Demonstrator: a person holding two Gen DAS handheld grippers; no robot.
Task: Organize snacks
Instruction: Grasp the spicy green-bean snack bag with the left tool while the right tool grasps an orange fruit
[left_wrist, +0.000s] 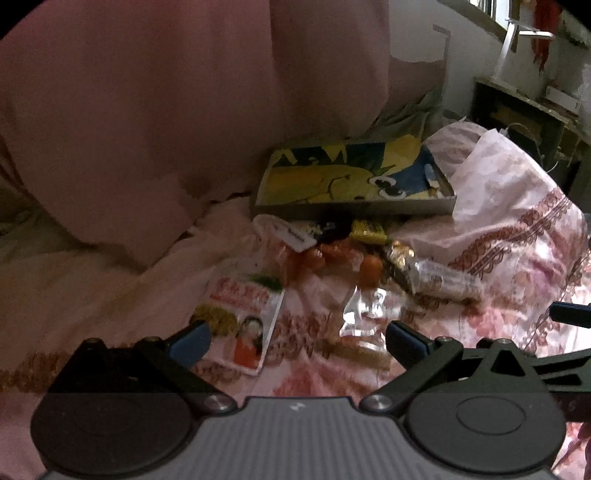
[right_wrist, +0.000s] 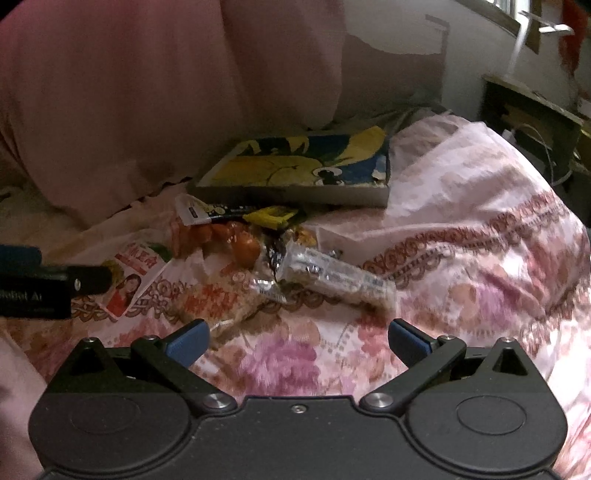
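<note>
A heap of snack packets (left_wrist: 343, 254) lies on a floral bedsheet, in front of a shallow box with a yellow and blue cartoon print (left_wrist: 354, 177). The heap holds a clear tube pack (right_wrist: 332, 277), orange wrapped sweets (right_wrist: 243, 247), a yellow packet (right_wrist: 273, 216) and a flat packet with a pictured woman (left_wrist: 243, 325). My left gripper (left_wrist: 297, 343) is open just short of the heap, above a clear crinkled wrapper (left_wrist: 365, 314). Equally open, my right gripper (right_wrist: 297, 341) hovers over the sheet near a flat orange-printed packet (right_wrist: 218, 302). The left gripper's finger (right_wrist: 55, 280) shows at the right view's left edge.
Large pink pillows (left_wrist: 147, 110) rise behind the box and to the left. A bunched floral quilt (right_wrist: 480, 221) mounds up on the right. A dark wooden cabinet (left_wrist: 524, 118) stands beyond the bed at the far right, under a window.
</note>
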